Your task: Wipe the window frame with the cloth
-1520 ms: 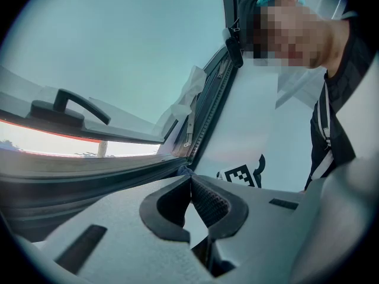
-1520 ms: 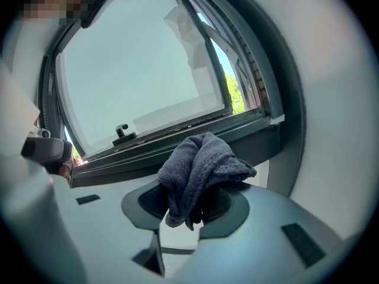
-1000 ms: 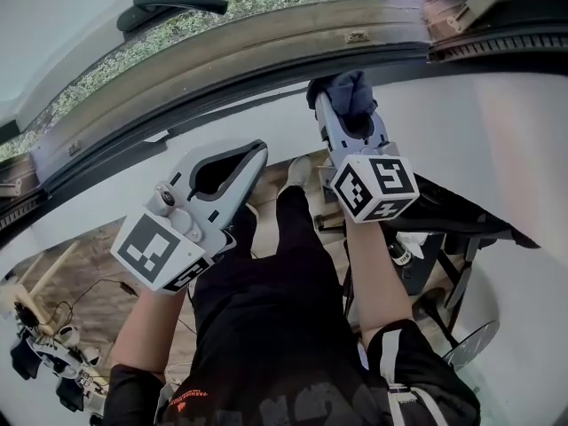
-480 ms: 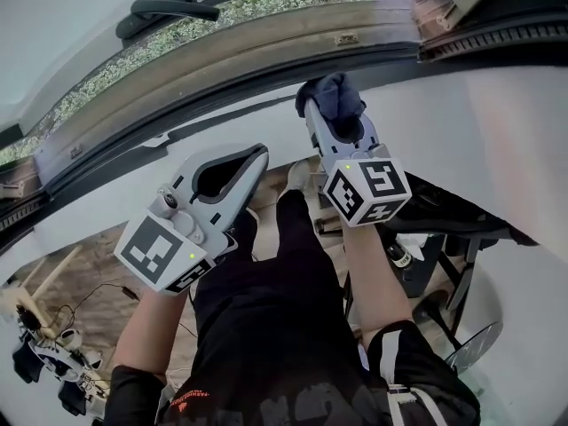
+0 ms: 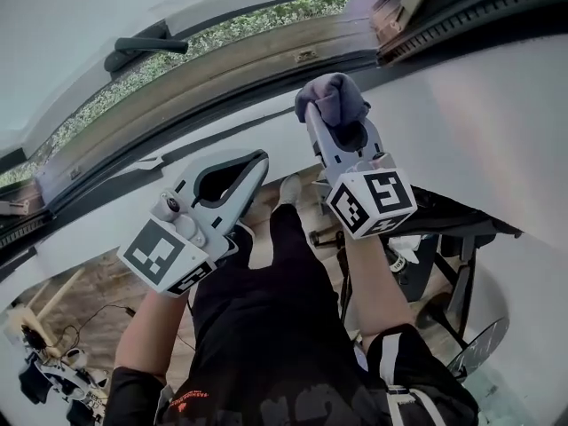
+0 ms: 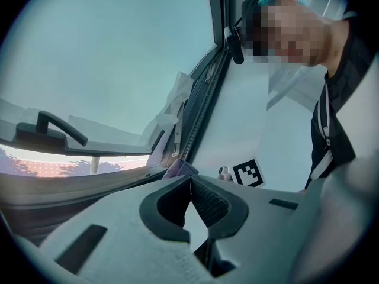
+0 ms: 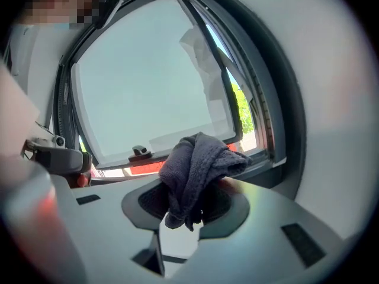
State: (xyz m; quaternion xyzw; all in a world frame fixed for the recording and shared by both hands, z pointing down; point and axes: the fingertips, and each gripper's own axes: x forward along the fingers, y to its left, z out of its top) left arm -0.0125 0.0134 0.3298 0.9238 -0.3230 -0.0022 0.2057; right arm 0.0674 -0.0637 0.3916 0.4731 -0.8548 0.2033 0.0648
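Your right gripper (image 7: pixel 189 201) has its jaws clamped on the cloth (image 7: pixel 198 164). It's a bunched-up grey-purple wad that pokes out past the tips, with a bit flopping down between them. From the head view, the wad is right up by the dark seal strip along the lower edge of the window frame (image 5: pixel 222 69), over the white wall just under it. Can't tell from any view whether it's actually touching the seal.

Your left gripper (image 6: pixel 190 181) is closed with the tips meeting. There's nothing in it, just the oval gap behind the pads. It sits lower and to the left of the right one, out over the white wall, well apart from the frame and the cloth.

Further out, the frame's tan channel looks pretty grubby and runs diagonally across the top of the head view. The open sash is above it, with its black handle (image 5: pixel 142 45) off to the left. Greenery shows through the gap between the sash and the frame.
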